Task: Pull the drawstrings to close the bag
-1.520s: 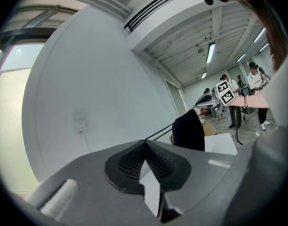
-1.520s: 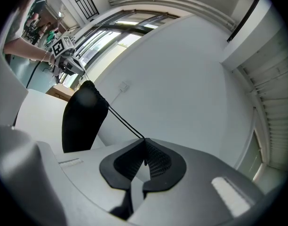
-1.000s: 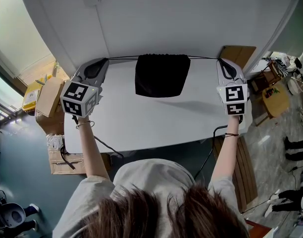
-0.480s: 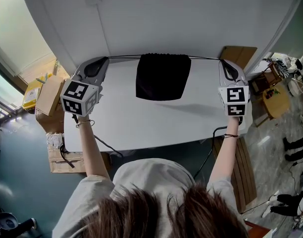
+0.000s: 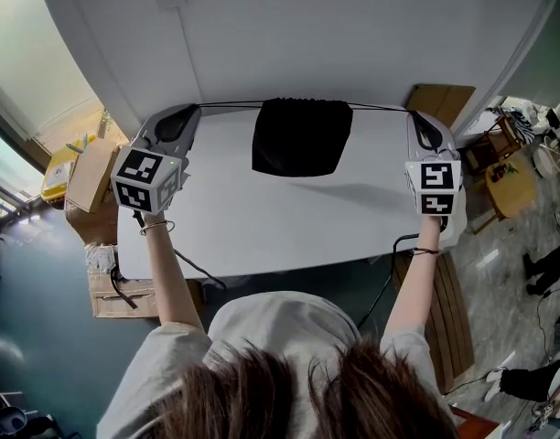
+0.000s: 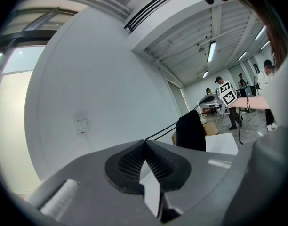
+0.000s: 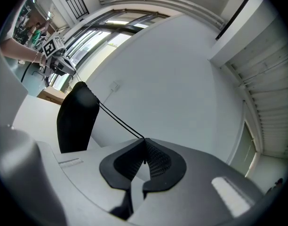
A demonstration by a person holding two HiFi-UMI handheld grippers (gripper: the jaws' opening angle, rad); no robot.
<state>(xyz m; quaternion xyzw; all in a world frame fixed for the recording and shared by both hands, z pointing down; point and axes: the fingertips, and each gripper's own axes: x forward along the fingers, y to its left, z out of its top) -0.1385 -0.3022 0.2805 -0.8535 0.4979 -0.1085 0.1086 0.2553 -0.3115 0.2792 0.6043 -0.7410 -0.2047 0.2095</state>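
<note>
A black bag [image 5: 301, 137] hangs in the upper middle of the head view, over the far edge of the white desk [image 5: 262, 227], with its mouth gathered along the top. A taut cord runs level from each top corner. The left gripper [image 5: 199, 109], at upper left, is clenched on the left drawstring [image 5: 230, 105]. The right gripper [image 5: 409, 112], at upper right, is clenched on the right drawstring [image 5: 381, 108]. Each cord enters between closed jaw tips
</note>
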